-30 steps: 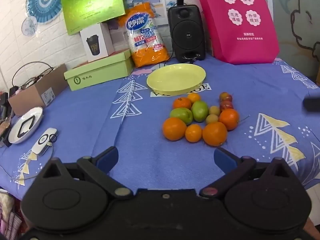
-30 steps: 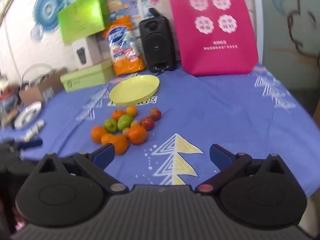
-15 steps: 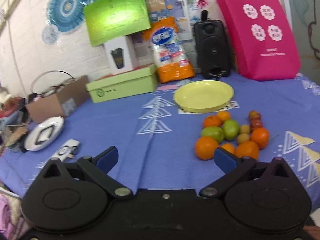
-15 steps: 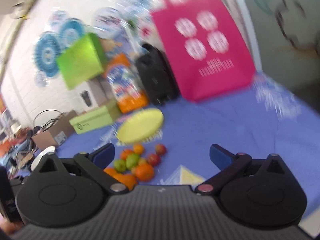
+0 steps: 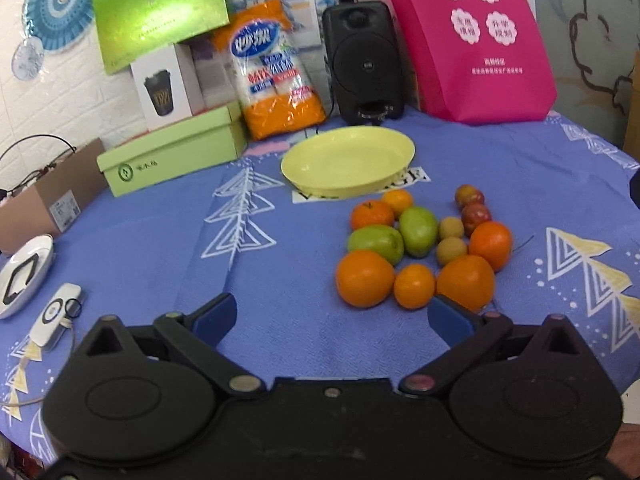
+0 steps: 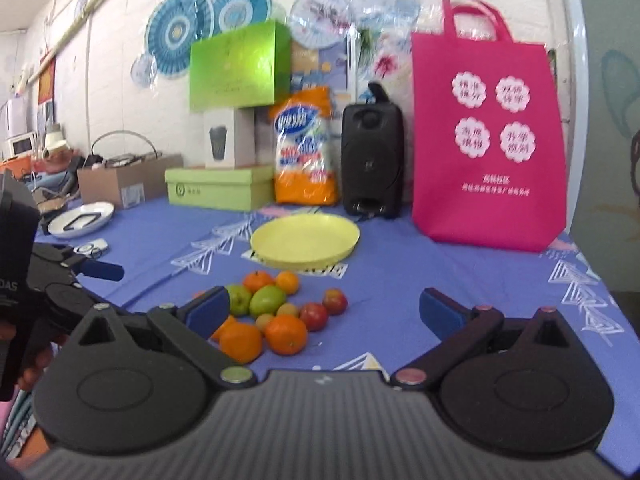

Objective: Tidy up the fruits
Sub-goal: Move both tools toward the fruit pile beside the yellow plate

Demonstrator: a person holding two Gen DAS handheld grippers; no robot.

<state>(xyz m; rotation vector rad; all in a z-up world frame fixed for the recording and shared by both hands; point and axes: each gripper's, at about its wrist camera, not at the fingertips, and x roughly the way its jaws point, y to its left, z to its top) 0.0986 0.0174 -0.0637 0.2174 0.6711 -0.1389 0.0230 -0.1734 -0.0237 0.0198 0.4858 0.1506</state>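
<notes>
Approach step. Left gripper (image 5: 332, 316) and right gripper (image 6: 324, 312) are both spread, empty. Fruit cluster (image 5: 420, 248) lies centre-right of frame, just below the empty yellow plate (image 5: 348, 160). Next move, probably: descend on one orange.

printed chinese characters, white on blue, on the orange snack bag (image 5: 276, 68) just left of the black speaker (image 5: 366, 64); not legible letter by letter. four white flower badges with pink chinese characters, plus two lines of small white text, on the pink tote bag (image 5: 476, 36) right of the speaker. partial letters "ge" on the tablecloth print (image 5: 412, 176) beside the yellow plate (image 5: 348, 160). small logo and characters on the green box (image 5: 172, 152), unreadable.
</notes>
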